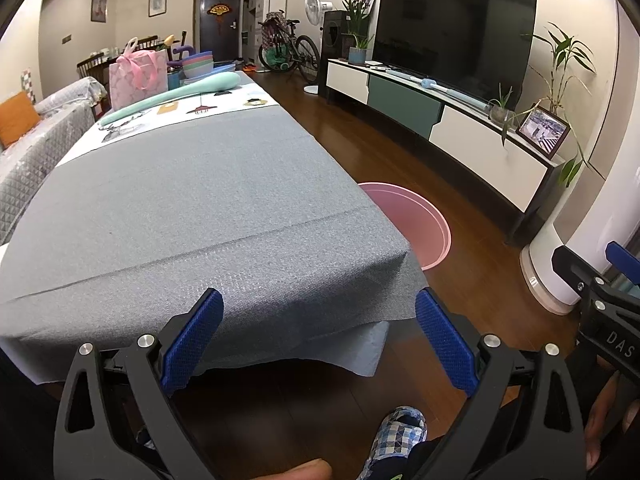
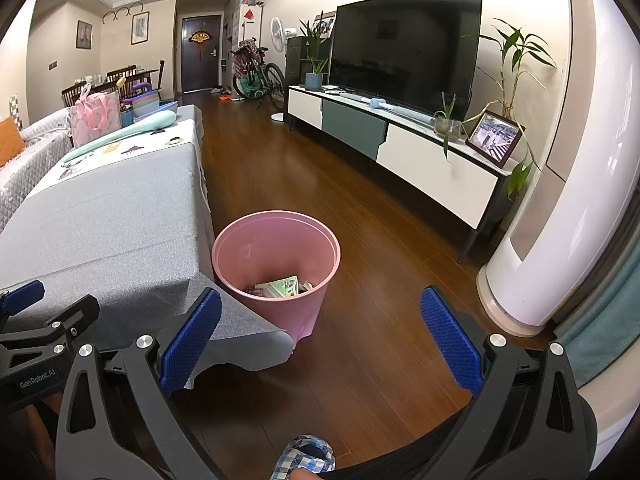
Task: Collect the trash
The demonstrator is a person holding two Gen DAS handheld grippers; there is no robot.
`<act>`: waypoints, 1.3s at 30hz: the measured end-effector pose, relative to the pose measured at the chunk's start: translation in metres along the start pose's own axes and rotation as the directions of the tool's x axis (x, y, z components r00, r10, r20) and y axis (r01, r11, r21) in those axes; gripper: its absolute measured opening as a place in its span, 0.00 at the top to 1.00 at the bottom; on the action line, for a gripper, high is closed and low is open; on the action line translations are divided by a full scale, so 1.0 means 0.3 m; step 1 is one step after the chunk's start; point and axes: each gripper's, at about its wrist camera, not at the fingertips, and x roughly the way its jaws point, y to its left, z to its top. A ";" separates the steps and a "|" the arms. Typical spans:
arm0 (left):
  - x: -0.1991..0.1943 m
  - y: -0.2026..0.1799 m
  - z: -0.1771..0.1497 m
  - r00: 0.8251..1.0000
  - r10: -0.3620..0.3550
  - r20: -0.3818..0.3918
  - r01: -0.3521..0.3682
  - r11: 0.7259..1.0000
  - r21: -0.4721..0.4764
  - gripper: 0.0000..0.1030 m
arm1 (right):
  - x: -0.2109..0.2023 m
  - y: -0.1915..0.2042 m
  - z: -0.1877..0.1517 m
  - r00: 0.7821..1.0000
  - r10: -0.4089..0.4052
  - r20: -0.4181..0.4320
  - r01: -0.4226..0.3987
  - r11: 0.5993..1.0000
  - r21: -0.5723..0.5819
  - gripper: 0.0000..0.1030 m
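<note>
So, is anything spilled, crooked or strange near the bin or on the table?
Nothing is spilled. The pink bin stands upright on the floor with trash inside. One small oddity: the grey cloth hangs unevenly at the near corner, its edge draping against the bin's side. Both grippers, left and right, are open and empty.

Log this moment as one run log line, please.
left claw: open, empty | right claw: open, empty | round pink plastic bin: on floor beside grey-clothed table, wrappers inside
</note>
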 end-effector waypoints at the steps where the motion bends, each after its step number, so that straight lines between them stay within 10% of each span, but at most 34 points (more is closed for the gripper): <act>1: 0.001 0.001 0.001 1.000 0.000 0.000 0.000 1.000 0.000 0.09 | 0.000 0.000 0.000 1.000 0.000 0.000 0.000 1.000 0.000 0.05; 39: 0.017 0.003 -0.011 0.999 -0.024 -0.025 0.023 1.000 -0.006 0.09 | -0.002 0.001 -0.001 1.000 0.000 0.001 0.000 1.000 0.000 0.05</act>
